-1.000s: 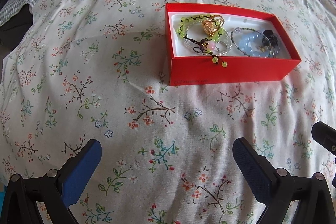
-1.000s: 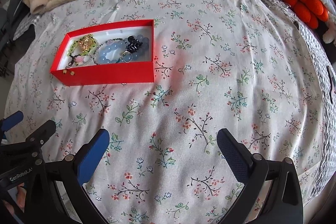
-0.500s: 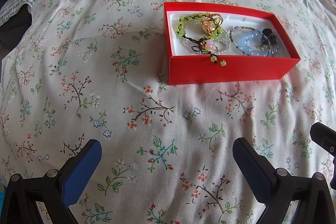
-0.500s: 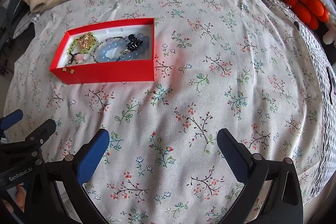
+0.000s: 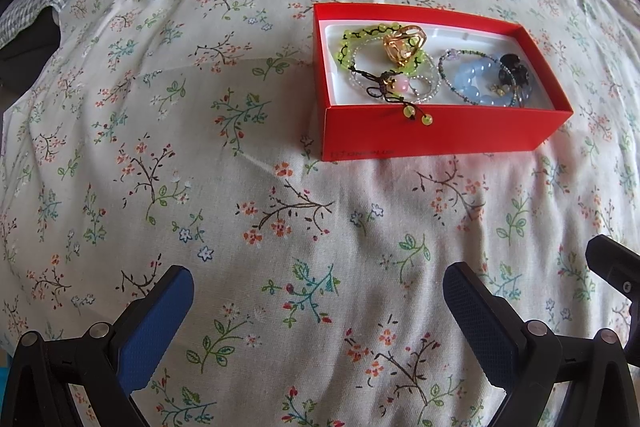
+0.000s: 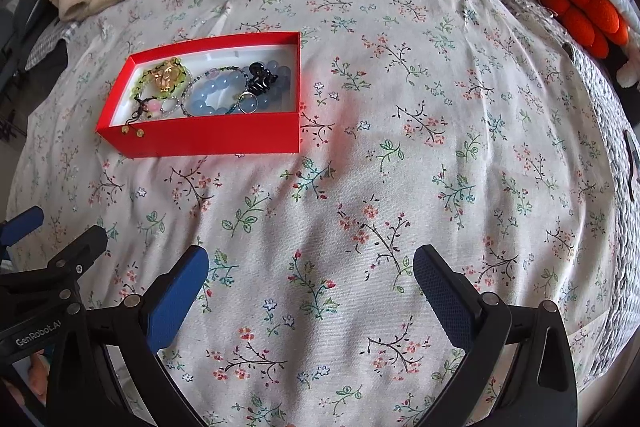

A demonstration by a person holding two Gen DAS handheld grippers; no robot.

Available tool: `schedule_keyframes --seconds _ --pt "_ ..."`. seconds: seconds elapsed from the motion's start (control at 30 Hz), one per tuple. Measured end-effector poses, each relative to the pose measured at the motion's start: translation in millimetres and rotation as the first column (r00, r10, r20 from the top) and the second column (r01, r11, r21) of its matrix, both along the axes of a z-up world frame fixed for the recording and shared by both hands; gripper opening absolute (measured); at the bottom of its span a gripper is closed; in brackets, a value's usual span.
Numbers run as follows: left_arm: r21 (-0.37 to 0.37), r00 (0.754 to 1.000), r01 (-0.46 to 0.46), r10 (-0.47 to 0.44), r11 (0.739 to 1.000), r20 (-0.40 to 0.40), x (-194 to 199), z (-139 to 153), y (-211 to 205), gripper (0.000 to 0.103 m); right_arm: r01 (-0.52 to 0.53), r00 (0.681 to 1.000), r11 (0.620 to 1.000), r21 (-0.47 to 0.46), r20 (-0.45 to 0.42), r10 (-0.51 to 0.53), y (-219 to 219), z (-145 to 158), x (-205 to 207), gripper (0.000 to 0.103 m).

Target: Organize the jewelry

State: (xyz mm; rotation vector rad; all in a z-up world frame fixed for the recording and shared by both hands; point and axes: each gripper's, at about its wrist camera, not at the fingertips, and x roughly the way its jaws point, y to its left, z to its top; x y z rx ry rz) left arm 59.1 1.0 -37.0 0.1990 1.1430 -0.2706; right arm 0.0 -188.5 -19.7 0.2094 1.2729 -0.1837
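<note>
Little has shifted over the last second: in the left wrist view the shallow red cardboard box [image 5: 440, 131] sits a touch lower and more square in the picture than it did, which reads as a slight drift of the left claw [image 5: 316, 311], and the right view is nearly the same as before.

All the jewelry that shows lies inside that box on the floral bedspread [image 5: 200, 187]: a yellow-green beaded bracelet [image 5: 352, 41] with a gold ring [image 5: 404, 43] on it at the left end, a pale blue bead bracelet [image 5: 472, 79] and a cluster of dark beads [image 5: 516, 75] at the right end. Two green beads on a dark cord [image 5: 418, 115] hang over the near wall. No loose piece shows on the bedspread.

Both claws hang above the bed with their fingers wide apart and nothing between them. From the left claw the box lies ahead and a little right; from the right claw [image 6: 310, 279] it lies ahead and well to the left [image 6: 200, 139]. Its long axis runs across both views, so the left claw looks the nearer. Whether the pieces were gathered here or await sorting out, the scene cannot settle.
</note>
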Motion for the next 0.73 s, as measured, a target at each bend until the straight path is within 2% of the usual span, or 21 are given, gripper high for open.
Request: schedule_keyframes --seconds 0.5,0.67,0.73 --pt "0.005 1.000 0.000 0.000 1.000 -0.001 0 -1 -1 0.102 0.000 1.000 1.000 -0.001 -0.002 0.000 0 -1 0 0.103" --pt "0.041 1.000 0.001 -0.001 0.999 0.000 1 -8 -2 0.102 0.006 1.000 1.000 -0.006 -0.006 -0.006 0 -6 1 0.103" --pt "0.033 1.000 0.011 -0.011 0.999 0.009 5 -14 -5 0.102 0.008 1.000 1.000 -0.012 -0.003 -0.008 -2 -11 3 0.103"
